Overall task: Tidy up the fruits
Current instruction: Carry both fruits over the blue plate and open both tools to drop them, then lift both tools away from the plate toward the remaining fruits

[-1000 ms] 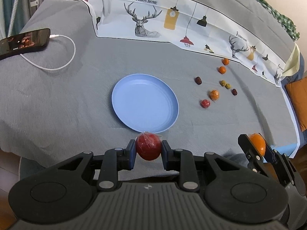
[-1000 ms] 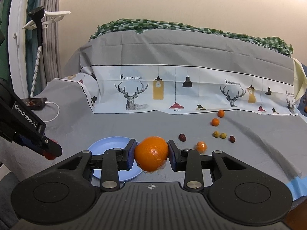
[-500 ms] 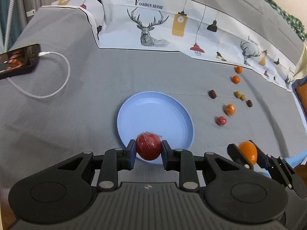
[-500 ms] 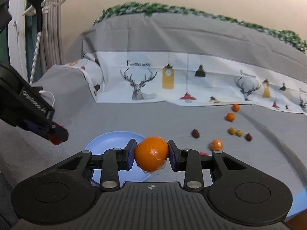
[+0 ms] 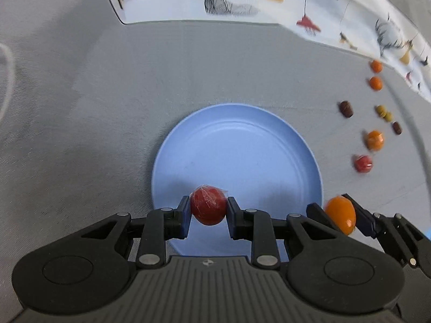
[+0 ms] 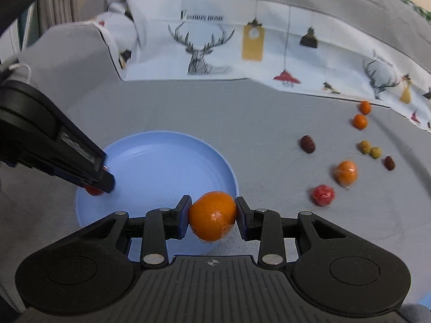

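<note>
- While both grippers hang over the blue plate [image 5: 242, 134], the left gripper [image 5: 208, 210] is clamped on a red fruit [image 5: 208, 208] in clear wrap, both pads pressed to its sides.
- That red fruit sits above the plate's near edge, a touch left of the plate's middle; whether it touches the plate, I cannot tell.
- Over on the plate's near right rim, the right gripper [image 6: 212, 215] is clamped on an orange [image 6: 212, 215], pads tight on either side of it.
- From the left wrist view the orange [image 5: 340, 214] hangs just outside the plate's right rim, at the near side.
- From the right wrist view the left gripper [image 6: 97, 185] reaches in over the plate's left side, the red fruit [image 6: 93, 190] peeking out under its tip.
- The plate lies flat on a grey cloth [image 5: 80, 107], and its floor is bare.
- Right of the plate, well apart from it, loose fruit is scattered on the cloth: a wrapped red one [image 5: 363, 163] nearest the plate, a wrapped orange one [image 5: 375, 140] just beyond it.
- Farther from the plate: a dark brown fruit [image 5: 346, 109], two small green ones [image 5: 383, 113] touching each other, another dark one [image 5: 396, 127], and two small orange ones [image 5: 375, 74].
- Beyond the plate runs a white cloth printed with deer and lamps [image 6: 204, 53].
</note>
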A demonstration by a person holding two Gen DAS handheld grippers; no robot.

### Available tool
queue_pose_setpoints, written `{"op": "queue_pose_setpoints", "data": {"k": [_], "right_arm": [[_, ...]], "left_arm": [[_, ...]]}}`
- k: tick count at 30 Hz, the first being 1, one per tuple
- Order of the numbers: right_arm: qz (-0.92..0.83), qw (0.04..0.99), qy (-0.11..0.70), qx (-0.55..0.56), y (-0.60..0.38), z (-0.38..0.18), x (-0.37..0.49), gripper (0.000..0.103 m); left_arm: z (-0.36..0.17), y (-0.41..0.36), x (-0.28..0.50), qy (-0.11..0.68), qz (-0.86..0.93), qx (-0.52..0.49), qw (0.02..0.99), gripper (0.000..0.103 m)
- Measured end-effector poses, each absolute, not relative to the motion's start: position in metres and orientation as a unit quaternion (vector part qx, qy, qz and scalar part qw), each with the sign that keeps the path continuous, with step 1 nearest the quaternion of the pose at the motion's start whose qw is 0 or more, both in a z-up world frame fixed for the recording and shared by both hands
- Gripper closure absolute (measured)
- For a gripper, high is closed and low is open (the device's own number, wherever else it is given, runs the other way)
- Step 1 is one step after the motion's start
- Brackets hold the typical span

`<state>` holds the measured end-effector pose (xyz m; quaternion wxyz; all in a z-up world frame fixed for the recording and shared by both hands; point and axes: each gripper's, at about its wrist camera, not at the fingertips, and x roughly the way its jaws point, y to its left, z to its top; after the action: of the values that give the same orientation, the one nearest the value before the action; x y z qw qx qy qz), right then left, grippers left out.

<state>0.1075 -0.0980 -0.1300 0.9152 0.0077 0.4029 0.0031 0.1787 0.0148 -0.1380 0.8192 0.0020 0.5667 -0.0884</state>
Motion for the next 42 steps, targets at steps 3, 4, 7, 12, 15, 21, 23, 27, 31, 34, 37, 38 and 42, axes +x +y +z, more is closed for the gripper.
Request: {"op": "queue_pose_setpoints", "data": {"k": [3,4,7,12,15,21,23,27,31,34,37,38,42], "right_arm": [[0.013,0.913,0.409,0.000,-0.097,-0.138,0.118,0.066],[0.018,0.911,0.412,-0.002,-0.096,-0.140,0.122,0.066],[0.023,0.909,0.417,0.005,-0.096,-0.140,0.133,0.056],[0.017,0.925,0.380,0.000,-0.100,-0.107,0.107,0.015],[0.026,0.928,0.372,0.006,-0.106,-0.085,0.068,0.003],[0.027,0.938,0.345,0.029,-0.103,-0.056,-0.009,0.001],[0.030,0.944,0.328,0.016,-0.099,-0.049,-0.023,0.001],[0.031,0.955,0.296,0.004,-0.094,-0.032,-0.040,0.001],[0.032,0.962,0.270,-0.007,-0.092,-0.022,-0.062,0.001],[0.028,0.967,0.254,-0.008,-0.095,-0.014,-0.075,0.001],[0.022,0.971,0.238,-0.003,-0.098,-0.006,-0.083,0.001],[0.021,0.972,0.234,-0.003,-0.099,-0.004,-0.086,0.001],[0.024,0.974,0.225,-0.004,-0.098,-0.001,-0.094,0.001]], "left_arm": [[-0.140,0.009,0.186,0.558,-0.087,0.019,0.825,0.073],[-0.141,0.007,0.188,0.557,-0.084,0.022,0.826,0.072],[-0.136,0.009,0.191,0.548,-0.071,0.020,0.833,0.023],[-0.102,0.020,0.167,0.516,-0.074,0.022,0.853,0.001],[-0.083,0.027,0.133,0.515,-0.060,0.044,0.854,0.001],[-0.060,0.047,0.058,0.510,-0.041,0.061,0.857,0.001],[-0.053,0.053,0.039,0.509,-0.032,0.055,0.859,0.001],[-0.037,0.057,0.013,0.487,-0.029,0.051,0.872,0.001],[-0.026,0.056,-0.003,0.475,-0.031,0.049,0.878,0.001],[-0.017,0.052,-0.015,0.463,-0.035,0.048,0.884,0.001],[-0.007,0.050,-0.028,0.446,-0.037,0.048,0.893,0.001],[-0.005,0.050,-0.032,0.442,-0.037,0.048,0.895,0.001],[0.002,0.052,-0.039,0.439,-0.036,0.045,0.897,0.001]]}}
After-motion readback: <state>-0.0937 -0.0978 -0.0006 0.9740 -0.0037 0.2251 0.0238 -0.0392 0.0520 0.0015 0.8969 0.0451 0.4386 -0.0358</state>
